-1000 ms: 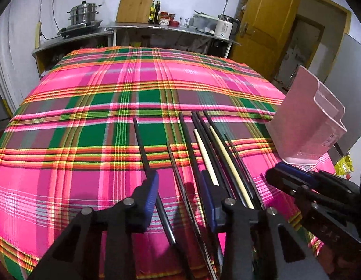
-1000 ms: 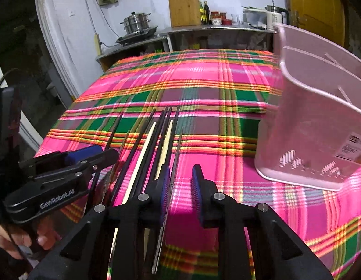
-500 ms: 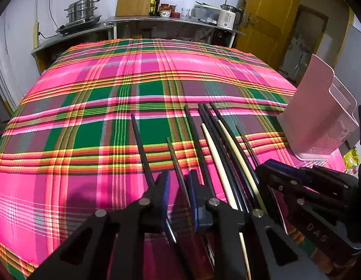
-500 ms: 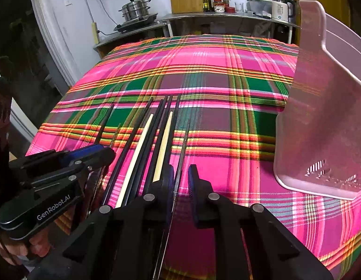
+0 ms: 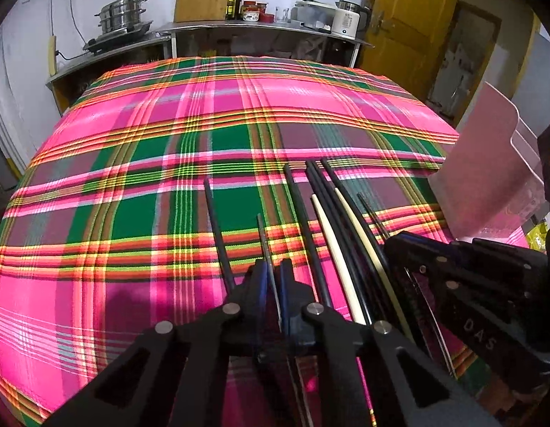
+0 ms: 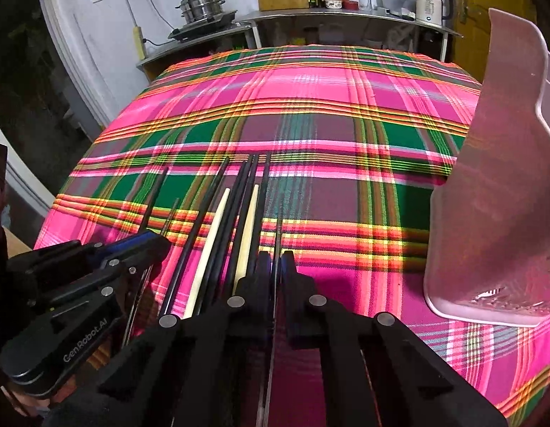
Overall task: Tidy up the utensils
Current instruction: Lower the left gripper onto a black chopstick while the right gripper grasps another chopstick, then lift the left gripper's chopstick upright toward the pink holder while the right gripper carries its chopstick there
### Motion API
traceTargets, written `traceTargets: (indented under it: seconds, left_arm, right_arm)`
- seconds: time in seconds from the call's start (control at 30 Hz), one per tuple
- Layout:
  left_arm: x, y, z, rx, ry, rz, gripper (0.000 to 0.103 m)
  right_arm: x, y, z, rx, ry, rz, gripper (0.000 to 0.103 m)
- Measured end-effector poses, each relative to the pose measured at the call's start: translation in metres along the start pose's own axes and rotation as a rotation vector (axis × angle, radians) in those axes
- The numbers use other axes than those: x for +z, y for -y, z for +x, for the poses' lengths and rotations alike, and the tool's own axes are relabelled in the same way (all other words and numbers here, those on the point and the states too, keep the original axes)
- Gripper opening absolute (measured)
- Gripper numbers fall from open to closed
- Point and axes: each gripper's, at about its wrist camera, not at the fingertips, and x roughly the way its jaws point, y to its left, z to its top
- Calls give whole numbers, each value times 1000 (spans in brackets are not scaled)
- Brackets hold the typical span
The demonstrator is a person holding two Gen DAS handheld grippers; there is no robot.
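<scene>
Up front in the left wrist view, we note the left claw (image 5: 273, 277) pinched on a thin metal chopstick (image 5: 263, 238) lying on the plaid-covered counter (image 5: 168, 178). Beside it to the right lies a row of black and cream chopsticks (image 5: 331, 220). The right claw (image 5: 410, 245) sits at the row's right edge. A pink plastic holder (image 5: 488, 185) stands upright at far right; its inside is hidden from us here.

From the right wrist view, the right claw (image 6: 276, 267) is closing, its pads pressing a thin dark chopstick (image 6: 279, 227). The chopstick row (image 6: 235, 206) lies just left, the left claw (image 6: 150, 243) beyond it. The pink holder (image 6: 495, 195) stands to the right, apart from the chopsticks; we cannot tell what it holds.
</scene>
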Motion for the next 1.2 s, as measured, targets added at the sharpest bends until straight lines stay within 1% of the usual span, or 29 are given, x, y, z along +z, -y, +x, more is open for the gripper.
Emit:
traceTargets:
  seconds: [0.17, 0.53, 0.77, 1.0, 1.2]
  left_arm:
    - [3, -2, -15, -39, 25, -12, 6]
    - [19, 3, -82, -73, 139, 10, 5]
    - [22, 12, -120, -90, 198, 29, 5]
    - [30, 25, -153, -129, 245, 45, 5]
    - [41, 41, -167, -166, 264, 64, 5]
  right_arm:
    - [0, -2, -14, 11, 26, -5, 5]
    - [4, -3, -79, 45, 149, -9, 5]
    - [2, -6, -117, 56, 215, -9, 5]
    - [1, -4, -149, 59, 274, -3, 5]
    - [0, 8, -176, 59, 317, 15, 5]
